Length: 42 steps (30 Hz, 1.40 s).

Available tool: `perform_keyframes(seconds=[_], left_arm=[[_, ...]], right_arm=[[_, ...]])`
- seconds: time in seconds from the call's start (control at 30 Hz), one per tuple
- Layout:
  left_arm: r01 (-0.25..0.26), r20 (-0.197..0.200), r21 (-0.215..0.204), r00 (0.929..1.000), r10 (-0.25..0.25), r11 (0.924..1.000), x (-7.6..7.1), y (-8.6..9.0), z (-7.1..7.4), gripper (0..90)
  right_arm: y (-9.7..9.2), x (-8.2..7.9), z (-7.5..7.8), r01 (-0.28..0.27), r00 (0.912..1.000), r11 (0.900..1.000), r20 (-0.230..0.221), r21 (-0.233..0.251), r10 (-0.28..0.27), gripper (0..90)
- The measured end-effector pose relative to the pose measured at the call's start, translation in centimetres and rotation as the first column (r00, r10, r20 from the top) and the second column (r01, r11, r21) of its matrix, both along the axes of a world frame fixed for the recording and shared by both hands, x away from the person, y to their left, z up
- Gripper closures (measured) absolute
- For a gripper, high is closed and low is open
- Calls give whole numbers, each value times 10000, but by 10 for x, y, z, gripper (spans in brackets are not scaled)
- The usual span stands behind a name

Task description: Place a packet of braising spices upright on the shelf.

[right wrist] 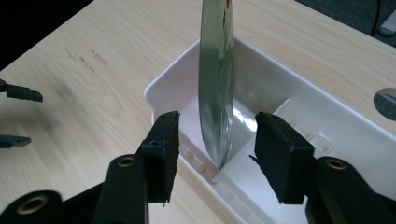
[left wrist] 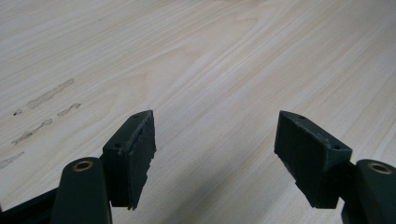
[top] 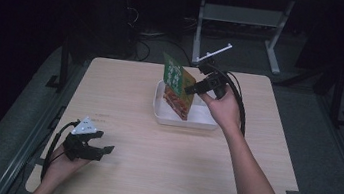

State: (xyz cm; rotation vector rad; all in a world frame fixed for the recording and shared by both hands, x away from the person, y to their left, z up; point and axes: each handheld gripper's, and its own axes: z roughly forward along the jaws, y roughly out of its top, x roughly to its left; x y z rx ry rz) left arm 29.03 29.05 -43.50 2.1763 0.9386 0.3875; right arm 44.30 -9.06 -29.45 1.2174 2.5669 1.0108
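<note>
A: Where is the pouch (top: 177,85)?

B: It stands in the white tray (top: 209,122), near the middle of the table (top: 149,175), a little toward the far side. In the high view it leans, green top up, its red lower part down in the tray.

A: And the right gripper (top: 191,88)?

B: It sits right at the pouch, held in the right hand (top: 224,109). In the right gripper view the pouch (right wrist: 217,93) shows edge-on, silvery, rising between the two jaws. Both pads stand off it, with a gap on each side. So the jaws are spread and the pouch is between them, not pinched.

A: Does the pouch touch the tray?

B: Its lower edge goes down inside the tray (right wrist: 327,116), by a low divider. Whether it rests on the floor of the tray or on that divider I cannot tell.

A: The left gripper (top: 110,148)?

B: Near the table's front left corner, well apart from the tray. The left hand (top: 63,163) holds it low over the wood. In the left gripper view its jaws are spread wide, with bare table (left wrist: 210,70) between them.

A: Anything else on the wood?

B: A few faint scuff marks (left wrist: 44,109), off to the left of the left gripper's jaws.
</note>
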Motion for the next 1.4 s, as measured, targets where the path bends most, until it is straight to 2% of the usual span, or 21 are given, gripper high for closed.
perform_keyframes(seconds=[0.27, 0.6, 1.07, 1.4], left_arm=[[-31, 21, 11, 10000, 31, 10000, 0, 0, 0, 288], [-34, 33, 10, 10000, 34, 10000, 0, -1, 0, 287], [-83, 130, -29, 9999, 83, 10000, -1, -1, 0, 286], [-48, 133, -13, 9999, 48, 10000, -2, -2, 0, 285]], right_arm=[[-12, -9, 1, -77, 10000, 9995, -42, 318, 78, 456], [-21, -22, -2, -232, 9997, 9989, -52, 397, 234, 440], [-38, -35, -15, -343, 9989, 9971, -285, 679, 363, 423], [-56, -45, -31, -105, 9986, 9953, -505, 966, 154, 417]])
